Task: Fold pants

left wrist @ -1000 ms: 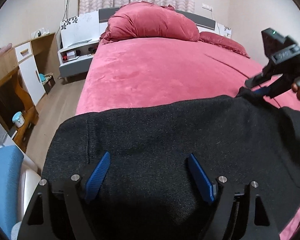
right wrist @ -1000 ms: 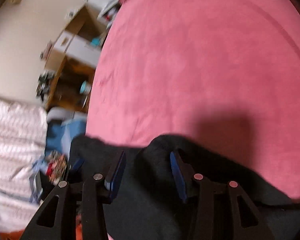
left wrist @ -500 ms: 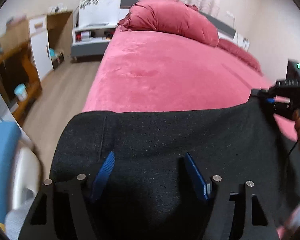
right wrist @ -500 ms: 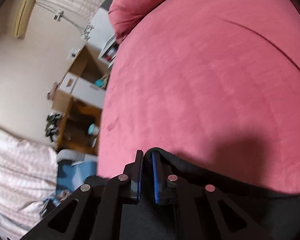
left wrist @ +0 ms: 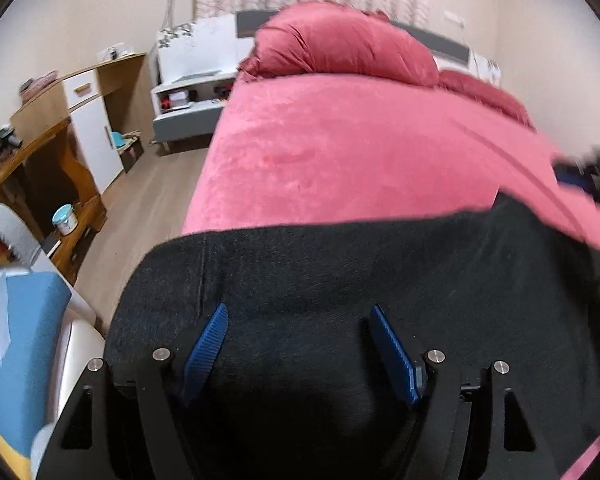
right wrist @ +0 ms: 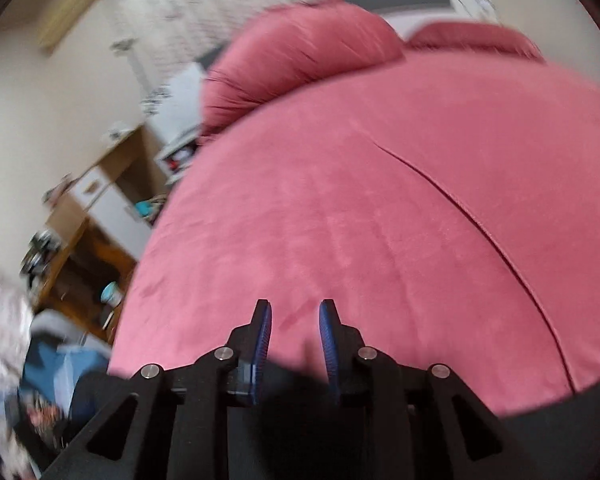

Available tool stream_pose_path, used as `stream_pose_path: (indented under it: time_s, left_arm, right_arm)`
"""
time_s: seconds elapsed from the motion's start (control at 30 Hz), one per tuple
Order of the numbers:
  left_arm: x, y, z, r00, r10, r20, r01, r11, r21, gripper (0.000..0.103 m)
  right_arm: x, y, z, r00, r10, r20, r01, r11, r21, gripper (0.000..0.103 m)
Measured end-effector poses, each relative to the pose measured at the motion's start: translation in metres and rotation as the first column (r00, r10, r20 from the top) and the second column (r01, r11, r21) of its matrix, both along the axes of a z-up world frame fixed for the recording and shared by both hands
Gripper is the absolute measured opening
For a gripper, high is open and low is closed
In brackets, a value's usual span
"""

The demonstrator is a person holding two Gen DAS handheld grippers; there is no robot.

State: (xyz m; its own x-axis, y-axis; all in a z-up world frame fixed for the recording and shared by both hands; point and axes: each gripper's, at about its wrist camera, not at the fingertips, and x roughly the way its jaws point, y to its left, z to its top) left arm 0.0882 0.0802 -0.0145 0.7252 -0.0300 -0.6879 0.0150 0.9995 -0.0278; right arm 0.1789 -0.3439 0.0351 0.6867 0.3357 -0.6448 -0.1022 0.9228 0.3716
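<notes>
Pants (left wrist: 340,280) of black fabric are seen spread under the parted blue fingers (left wrist: 206,344) of the left gripper (left wrist: 298,350) and beneath the slightly parted, empty fingers (right wrist: 263,336) of the right gripper (right wrist: 296,338), at the near edge of the pink bed (left wrist: 360,152).

Black pants (left wrist: 380,272) on pink bedspread (left wrist: 360,152) (blue pads (left wrist: 392,354)).
</notes>
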Motion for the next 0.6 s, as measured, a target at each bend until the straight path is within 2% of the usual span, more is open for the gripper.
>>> stream_pose_path:
  time_s: [0.07,0.17,0.2,0.27,0.33,0.37,0.4,0.43,0.47,0.53,0.6]
  left_arm:
    - [-0.005,-0.007,0.010,1.000,0.006,0.023,-0.005,0.999,-0.034,0.084]
    - [-0.008,-0.021,0.018,0.999,-0.034,0.022,0.034,0.999,-0.042,0.085]
    - [-0.010,-0.026,0.019,0.998,-0.052,0.022,0.053,0.998,-0.038,0.085]
    - [-0.007,-0.036,0.013,0.998,-0.069,0.003,0.069,0.997,0.021,0.086]
    - [0.004,-0.040,-0.004,0.997,-0.031,-0.069,0.039,0.993,0.111,0.086]
    - [0.011,-0.037,-0.016,0.993,-0.001,-0.116,0.018,0.990,0.143,0.087]
    - [0.015,-0.032,-0.022,0.992,-0.002,-0.129,0.020,0.991,0.135,0.087]
    - [0.014,-0.030,-0.022,0.994,-0.015,-0.110,0.029,0.992,0.122,0.088]
    - [0.012,-0.030,-0.021,0.995,-0.028,-0.099,0.041,0.990,0.134,0.088]
    - [0.011,-0.034,-0.020,0.994,-0.038,-0.105,0.056,0.984,0.167,0.088]
    - [0.009,-0.035,-0.018,0.994,-0.028,-0.107,0.047,0.984,0.172,0.087]
  right_arm:
    - [-0.030,0.005,0.001,0.998,0.063,0.005,-0.063,0.998,0.003,0.025]
    - [-0.056,0.016,-0.011,0.994,0.106,-0.028,-0.106,0.994,-0.023,0.025]
    - [-0.060,0.019,-0.017,0.994,0.102,-0.034,-0.103,0.994,-0.025,0.025]
    - [-0.064,0.013,-0.028,0.994,0.088,-0.061,-0.088,0.996,-0.005,0.025]
    - [-0.057,0.002,-0.043,0.993,0.045,-0.113,-0.047,0.999,-0.016,0.024]
    - [-0.051,-0.008,-0.053,0.991,0.005,-0.135,-0.009,0.999,-0.033,0.016]
    - [-0.049,-0.017,-0.060,0.991,-0.004,-0.137,0.003,1.000,-0.011,0.008]
    - [-0.046,-0.031,-0.064,0.990,-0.028,-0.140,0.033,0.999,0.032,0.000]
    - [-0.047,-0.045,-0.065,0.988,-0.075,-0.138,0.085,0.994,0.065,0.000]
    - [-0.050,-0.066,-0.061,0.974,-0.184,-0.132,0.194,0.979,0.067,0.000]
    - [-0.064,-0.086,-0.053,0.961,-0.250,-0.119,0.263,0.958,0.111,0.011]
